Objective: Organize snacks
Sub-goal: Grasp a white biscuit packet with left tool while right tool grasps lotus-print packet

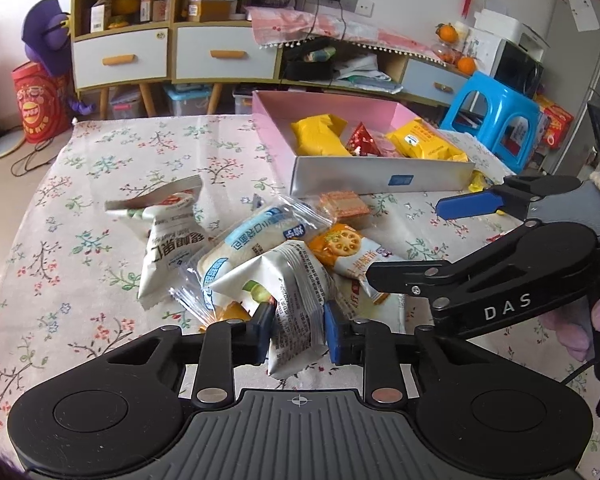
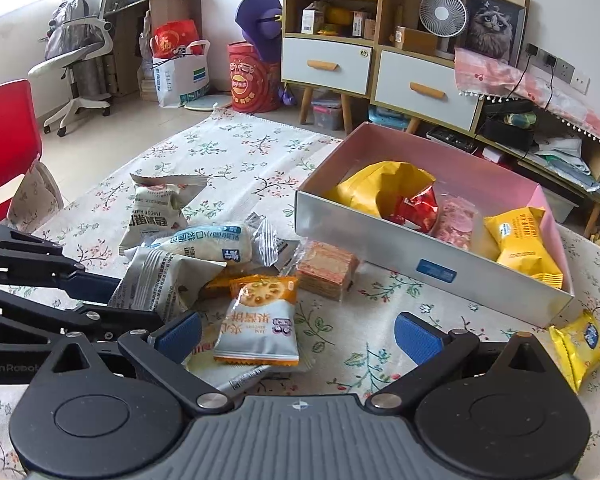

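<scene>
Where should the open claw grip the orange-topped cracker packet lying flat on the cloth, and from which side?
Grip the orange-topped cracker packet across its puffy middle, coming from above. It lies flat, and the right claw is open wider than the packet.

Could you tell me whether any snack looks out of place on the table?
Yes: one small yellow packet lies alone on the tablecloth outside the box's near corner, apart from the pile. It sits right beside the box yet not inside, unlike the other yellow packets already in it.
</scene>
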`<state>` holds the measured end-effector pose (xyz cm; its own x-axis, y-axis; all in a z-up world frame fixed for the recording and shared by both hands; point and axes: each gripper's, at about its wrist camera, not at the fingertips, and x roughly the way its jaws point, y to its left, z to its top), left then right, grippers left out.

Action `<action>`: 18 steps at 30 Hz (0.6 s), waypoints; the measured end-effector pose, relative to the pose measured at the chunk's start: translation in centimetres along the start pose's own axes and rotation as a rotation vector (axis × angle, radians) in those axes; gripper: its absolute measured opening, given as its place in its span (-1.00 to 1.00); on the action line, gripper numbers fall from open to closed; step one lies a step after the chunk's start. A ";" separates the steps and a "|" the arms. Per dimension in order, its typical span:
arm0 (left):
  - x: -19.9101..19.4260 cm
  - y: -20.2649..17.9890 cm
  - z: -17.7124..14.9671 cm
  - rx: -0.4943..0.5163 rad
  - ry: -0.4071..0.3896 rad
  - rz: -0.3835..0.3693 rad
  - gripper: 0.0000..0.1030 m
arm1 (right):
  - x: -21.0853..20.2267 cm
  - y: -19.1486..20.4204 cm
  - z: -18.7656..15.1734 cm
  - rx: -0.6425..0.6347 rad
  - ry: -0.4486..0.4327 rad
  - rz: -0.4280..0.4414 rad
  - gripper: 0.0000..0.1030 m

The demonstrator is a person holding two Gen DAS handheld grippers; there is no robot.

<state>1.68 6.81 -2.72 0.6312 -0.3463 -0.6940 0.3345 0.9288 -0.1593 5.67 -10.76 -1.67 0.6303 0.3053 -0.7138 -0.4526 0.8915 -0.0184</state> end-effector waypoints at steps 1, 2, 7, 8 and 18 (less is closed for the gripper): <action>-0.1 0.1 -0.1 -0.001 0.002 0.002 -0.52 | 0.1 0.1 0.0 0.000 0.001 0.003 0.81; -0.2 0.2 -0.1 -0.001 0.002 0.004 -0.52 | 0.2 0.2 0.1 -0.002 0.004 0.006 0.81; -0.6 0.5 -0.2 -0.005 0.004 0.009 -0.52 | 1.0 0.8 0.2 -0.014 0.017 0.030 0.80; -0.7 0.5 -0.2 -0.005 0.004 0.011 -0.52 | 1.2 0.9 0.3 -0.016 0.020 0.033 0.78; -0.8 0.6 -0.3 -0.002 0.004 0.013 -0.53 | 2.7 0.6 0.1 0.004 0.058 0.033 0.20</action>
<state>1.14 7.68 -2.44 0.6328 -0.3335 -0.6988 0.3248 0.9336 -0.1515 7.12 -9.39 -3.52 0.5775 0.3149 -0.7532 -0.4702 0.8825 0.0084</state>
